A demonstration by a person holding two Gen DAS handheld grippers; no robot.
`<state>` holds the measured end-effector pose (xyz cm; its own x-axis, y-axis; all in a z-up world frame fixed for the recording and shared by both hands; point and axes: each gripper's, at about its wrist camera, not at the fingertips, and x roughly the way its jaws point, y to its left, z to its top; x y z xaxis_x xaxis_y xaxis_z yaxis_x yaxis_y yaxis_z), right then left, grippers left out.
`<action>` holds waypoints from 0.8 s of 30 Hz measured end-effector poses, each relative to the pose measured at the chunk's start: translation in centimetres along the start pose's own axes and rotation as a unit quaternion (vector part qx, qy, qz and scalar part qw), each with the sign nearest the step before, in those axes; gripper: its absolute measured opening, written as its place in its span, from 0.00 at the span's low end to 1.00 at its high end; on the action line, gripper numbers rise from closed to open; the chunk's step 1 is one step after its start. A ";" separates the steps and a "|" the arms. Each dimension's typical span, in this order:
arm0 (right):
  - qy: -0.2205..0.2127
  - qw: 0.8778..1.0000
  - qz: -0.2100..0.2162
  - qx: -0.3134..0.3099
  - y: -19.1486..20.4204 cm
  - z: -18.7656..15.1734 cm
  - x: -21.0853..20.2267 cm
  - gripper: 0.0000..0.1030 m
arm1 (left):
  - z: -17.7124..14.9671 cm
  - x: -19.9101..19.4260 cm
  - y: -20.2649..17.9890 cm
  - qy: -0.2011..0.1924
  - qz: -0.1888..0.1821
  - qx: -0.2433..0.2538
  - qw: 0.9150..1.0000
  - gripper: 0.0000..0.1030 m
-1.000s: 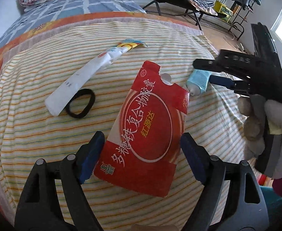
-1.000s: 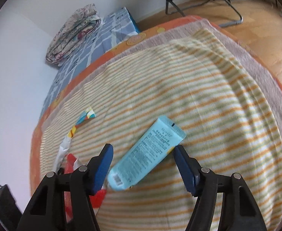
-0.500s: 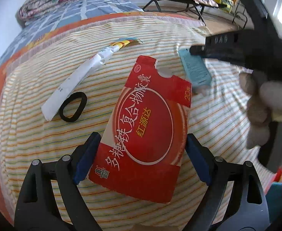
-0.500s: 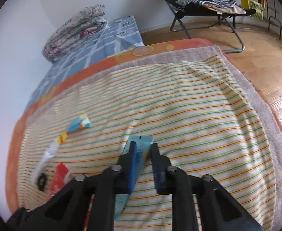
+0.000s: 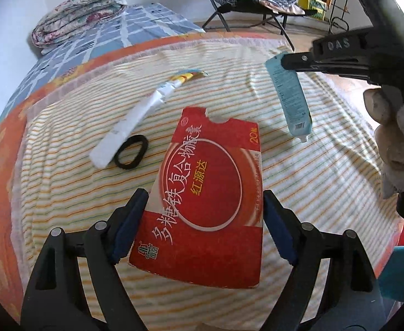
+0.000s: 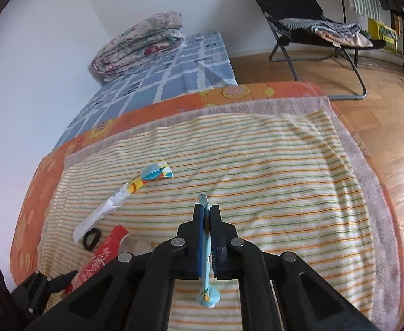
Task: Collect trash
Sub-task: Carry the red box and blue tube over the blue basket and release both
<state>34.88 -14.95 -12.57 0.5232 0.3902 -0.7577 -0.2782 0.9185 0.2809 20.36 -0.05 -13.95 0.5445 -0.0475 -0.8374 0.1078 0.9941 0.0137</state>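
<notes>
On the striped blanket point(image 5: 326, 182) covering the bed, four items are seen in the left wrist view. Furthest left, a white wrapper point(image 5: 135, 115) with a coloured end is laid diagonally, and a black hair tie point(image 5: 131, 155) is placed just beside its lower end, touching or nearly touching it. In the centre, a red carton point(image 5: 210, 193) printed with Chinese characters is positioned between the blue-padded fingers point(image 5: 129, 227) of the left gripper point(image 5: 204, 226); the jaws are held apart, one on each side of the carton, and contact with its edges cannot be confirmed. To the right, a light blue tube point(image 5: 291, 93) is gripped at its flat end by the right gripper point(image 5: 287, 60) and is suspended cap downward above the blanket. In the right wrist view, the jaws of the right gripper point(image 6: 207, 220) are seen clamped together on the tube point(image 6: 206, 289), which is viewed edge-on. A folded quilt point(image 6: 138, 45) is located at the far end of the bed.
</notes>
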 end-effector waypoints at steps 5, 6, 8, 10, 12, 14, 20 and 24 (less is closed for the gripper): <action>-0.014 1.000 -0.005 -0.017 0.3 -0.3 -2.7 0.02 | -0.7 -2.4 0.9 -0.003 -0.013 -0.021 1.000 0.80; -0.017 1.000 -0.006 -0.025 0.6 -0.5 -3.4 0.02 | -0.9 -2.8 1.1 -0.003 -0.016 -0.026 1.000 0.80; -0.022 0.999 -0.009 -0.038 1.0 -0.8 -4.4 0.02 | -1.3 -3.9 1.5 -0.003 -0.020 -0.035 0.999 0.80; -0.026 0.998 -0.009 -0.049 1.4 -1.3 -5.6 0.02 | -1.7 -5.1 1.9 -0.002 -0.027 -0.050 0.998 0.80; -0.030 0.998 -0.007 -0.056 1.7 -1.5 -6.6 0.02 | -2.1 -6.2 1.9 -0.004 -0.035 -0.056 0.998 0.80; -0.037 0.997 -0.004 -0.065 2.1 -2.0 -8.1 0.02 | -2.5 -7.6 1.7 -0.010 -0.034 -0.053 0.998 0.80; -0.056 0.995 0.004 -0.081 2.9 -3.7 -12.3 0.02 | -4.4 -11.5 0.6 -0.020 -0.039 -0.042 0.998 0.80; -0.060 0.994 0.015 -0.088 3.2 -5.2 -14.6 0.02 | -6.2 -14.0 -0.2 -0.024 -0.047 -0.039 0.998 0.80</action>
<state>22.16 -18.05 -3.64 0.6022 0.4323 -0.6711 -0.4259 0.8850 0.1879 7.58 1.01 -5.59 0.5740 -0.1427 -0.8063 0.0949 0.9897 -0.1076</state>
